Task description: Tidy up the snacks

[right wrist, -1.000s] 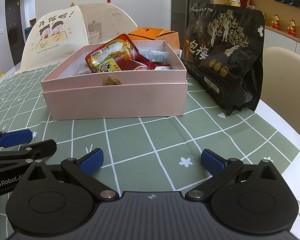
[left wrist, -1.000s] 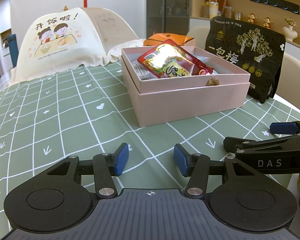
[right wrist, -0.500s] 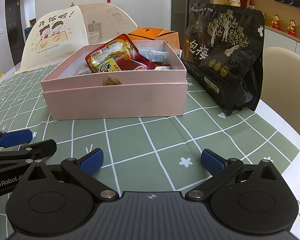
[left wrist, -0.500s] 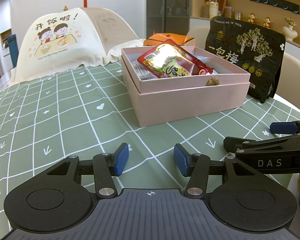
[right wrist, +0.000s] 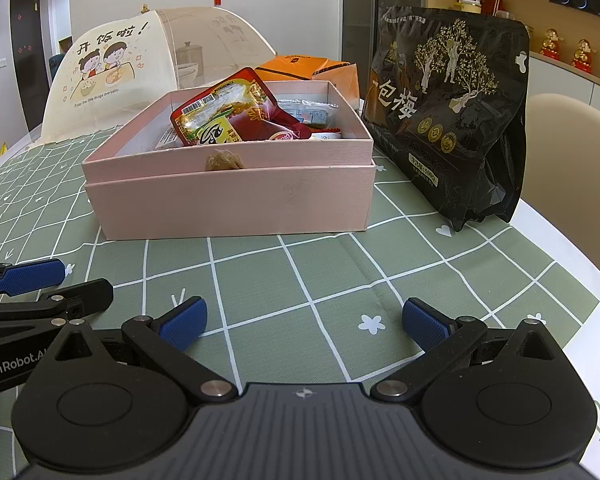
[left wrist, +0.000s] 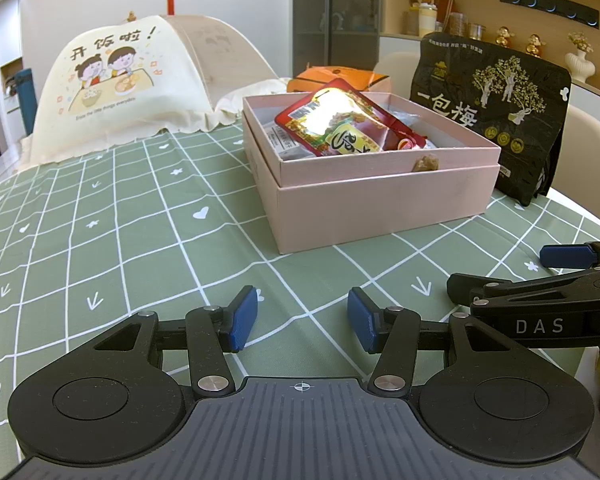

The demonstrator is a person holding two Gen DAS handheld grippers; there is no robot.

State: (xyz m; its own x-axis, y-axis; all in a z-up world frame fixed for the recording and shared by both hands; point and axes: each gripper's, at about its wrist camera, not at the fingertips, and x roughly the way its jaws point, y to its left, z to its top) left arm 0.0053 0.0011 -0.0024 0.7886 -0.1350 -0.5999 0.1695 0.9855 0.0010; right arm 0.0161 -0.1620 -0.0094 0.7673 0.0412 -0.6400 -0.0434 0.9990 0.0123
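While both tongs gape empty, pink box sits ahead.

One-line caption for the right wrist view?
Open right hand-held gripper hovers over green checked tablecloth, facing pink snack box and black plum bag.

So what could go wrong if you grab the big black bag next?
The black bag stands upright and leans a little, so a nudge might topple it toward the table edge. It looks too big for the pink box, already holding a red snack packet that sticks up. The right gripper is close beside the left gripper; they could bump.
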